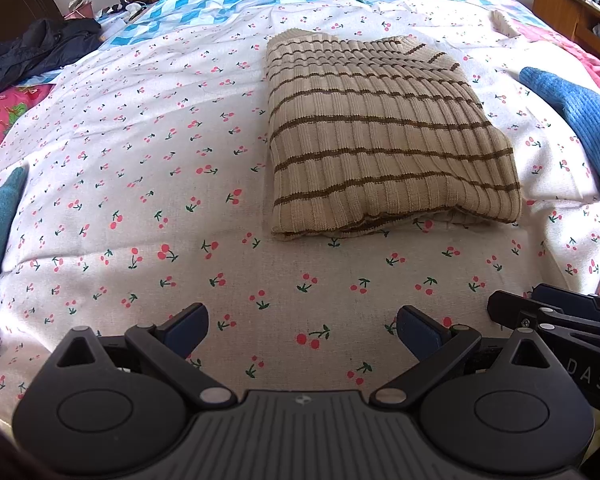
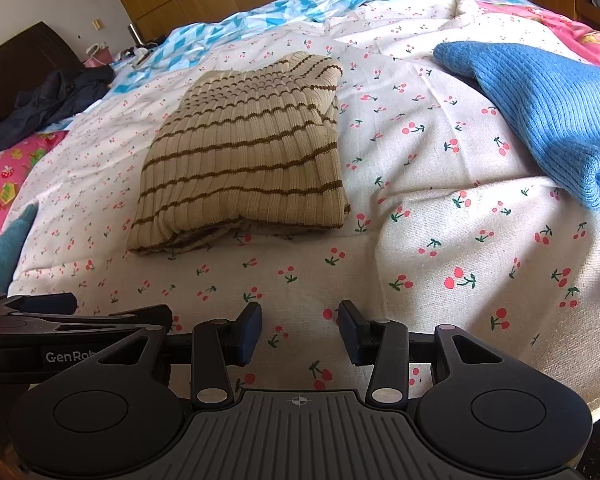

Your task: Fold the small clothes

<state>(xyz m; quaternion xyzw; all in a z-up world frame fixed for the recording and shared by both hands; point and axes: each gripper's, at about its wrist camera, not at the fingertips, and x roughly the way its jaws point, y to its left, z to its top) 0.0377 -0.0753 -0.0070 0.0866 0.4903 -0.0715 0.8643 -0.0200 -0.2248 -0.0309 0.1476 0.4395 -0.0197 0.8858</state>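
Left wrist view shows the folded beige ribbed sweater with brown stripes [image 1: 384, 136] lying on the cherry-print white bedspread [image 1: 140, 160] at 12 o'clock, well apart from the left gripper [image 1: 302, 330], whose jaws are spread wide and empty. The right gripper [image 2: 300, 330] has its jaws parted too, holding nothing. A blue knitted garment [image 2: 548, 112] lies at 2 o'clock.

White letters reading "GenRob", cut off by the frame in front, stand on the side of the left tongs [image 2: 28, 356], and the right tongs [image 1: 580, 376] carry what looks like "DAS".
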